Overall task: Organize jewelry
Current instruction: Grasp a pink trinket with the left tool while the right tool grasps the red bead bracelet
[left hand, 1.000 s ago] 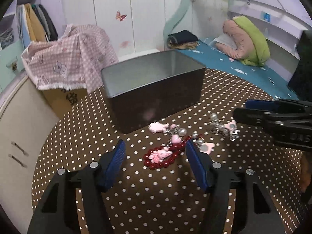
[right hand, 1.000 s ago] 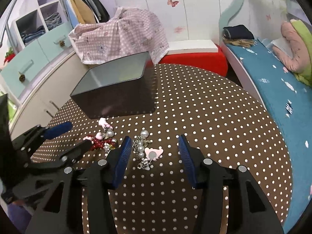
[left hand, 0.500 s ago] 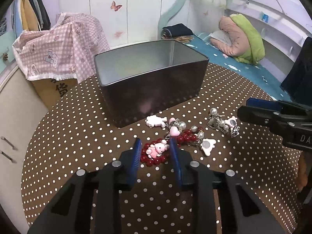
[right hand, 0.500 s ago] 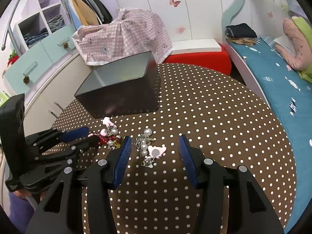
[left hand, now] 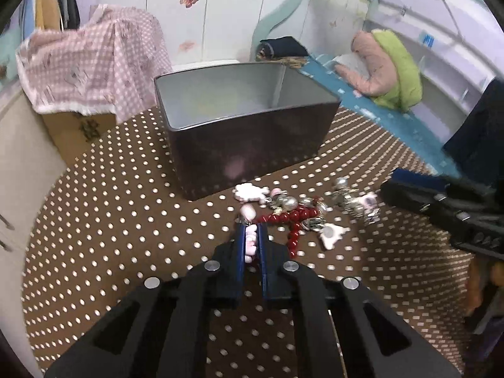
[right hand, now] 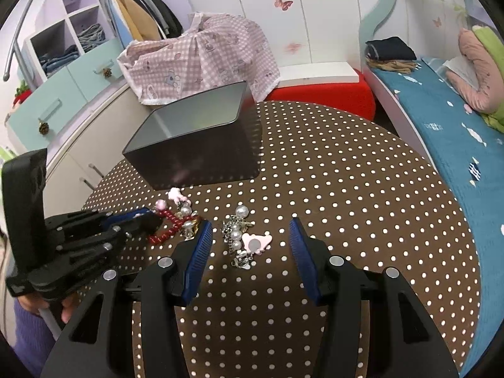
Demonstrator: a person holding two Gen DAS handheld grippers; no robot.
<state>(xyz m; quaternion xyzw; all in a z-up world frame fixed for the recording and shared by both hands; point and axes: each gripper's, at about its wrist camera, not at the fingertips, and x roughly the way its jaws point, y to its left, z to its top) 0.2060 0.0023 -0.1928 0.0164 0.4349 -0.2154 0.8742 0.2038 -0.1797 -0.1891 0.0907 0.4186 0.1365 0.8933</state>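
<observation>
A red bead bracelet [left hand: 291, 220] with a pink bunny charm [left hand: 251, 241] lies on the dotted table in front of the open dark metal box [left hand: 245, 126]. My left gripper [left hand: 252, 236] is shut on the pink bunny charm, its red beads trailing right. A white-pink charm [left hand: 250, 192] and pearl pieces lie beside it. In the right wrist view, my right gripper [right hand: 250, 245] is open over a pearl chain with a pink charm [right hand: 242, 236]. The left gripper [right hand: 138, 220], the bracelet [right hand: 167, 230] and the box [right hand: 201, 138] show there too.
The round brown polka-dot table [right hand: 346, 189] has its edge close on the left and right. A pink checked cloth [right hand: 201, 60] covers a box behind the table. A bed [right hand: 447, 116] runs along the right. The right gripper [left hand: 441, 201] shows in the left wrist view.
My left gripper has closed from wide open onto the pink bunny charm and the bracelet has been stretched out. The right gripper has moved slightly closer over the pearl chain.
</observation>
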